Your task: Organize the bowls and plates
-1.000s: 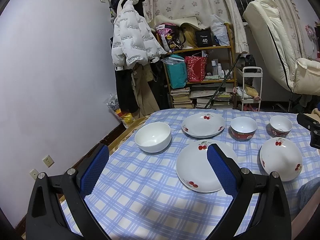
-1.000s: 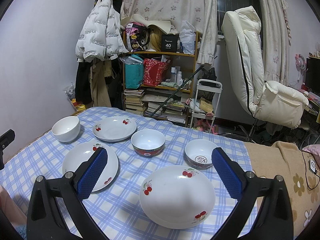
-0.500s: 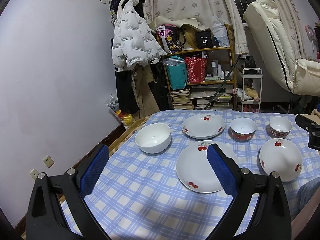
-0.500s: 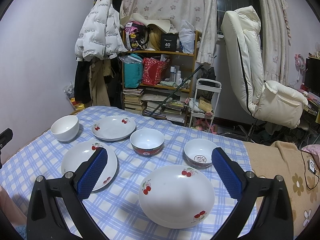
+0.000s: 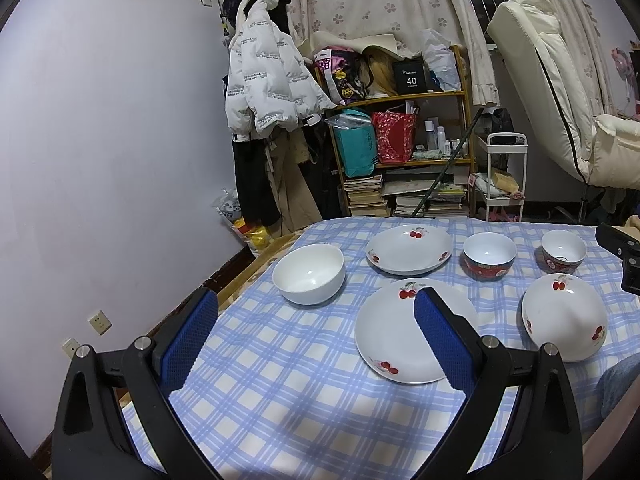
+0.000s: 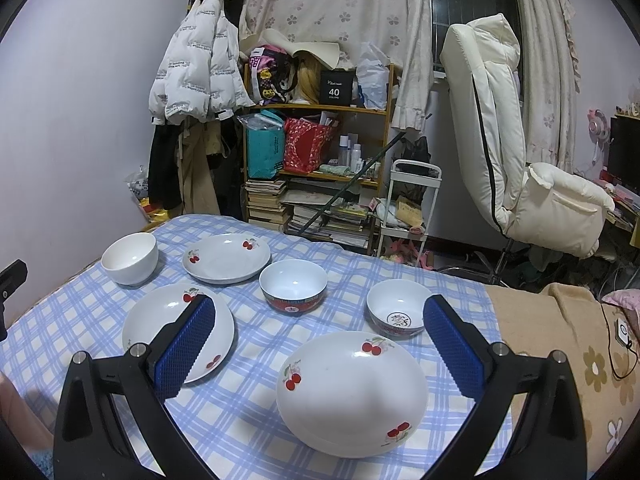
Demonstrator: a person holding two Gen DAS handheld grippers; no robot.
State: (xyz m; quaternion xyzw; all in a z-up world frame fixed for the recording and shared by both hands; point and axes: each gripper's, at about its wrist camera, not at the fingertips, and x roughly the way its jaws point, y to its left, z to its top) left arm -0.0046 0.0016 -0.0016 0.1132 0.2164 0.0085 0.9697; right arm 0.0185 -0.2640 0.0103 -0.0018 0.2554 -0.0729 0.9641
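Note:
On the blue checked tablecloth [image 5: 280,364] lie three white cherry-print plates: a near left one [image 5: 396,332] [image 6: 168,324], a far one [image 5: 408,249] [image 6: 226,258] and a near right one [image 5: 564,322] [image 6: 352,388]. A plain white bowl [image 5: 309,273] [image 6: 129,258] stands far left. Two red-sided bowls stand behind: one [image 5: 489,255] [image 6: 293,286] in the middle, one [image 5: 563,251] [image 6: 398,313] to the right. My left gripper [image 5: 316,312] is open and empty, above the cloth near the white bowl. My right gripper [image 6: 320,320] is open and empty, above the near right plate.
A cluttered wooden shelf [image 5: 400,152] with books and bags stands beyond the table, next to hanging coats [image 5: 268,92]. A white recliner chair [image 6: 512,168] and a small white cart [image 6: 412,200] stand to the right. A brown flowered blanket [image 6: 560,340] covers the table's right side.
Both grippers have drifted slightly; the dishes sit a little lower in the right view. Nothing on the table has moved.

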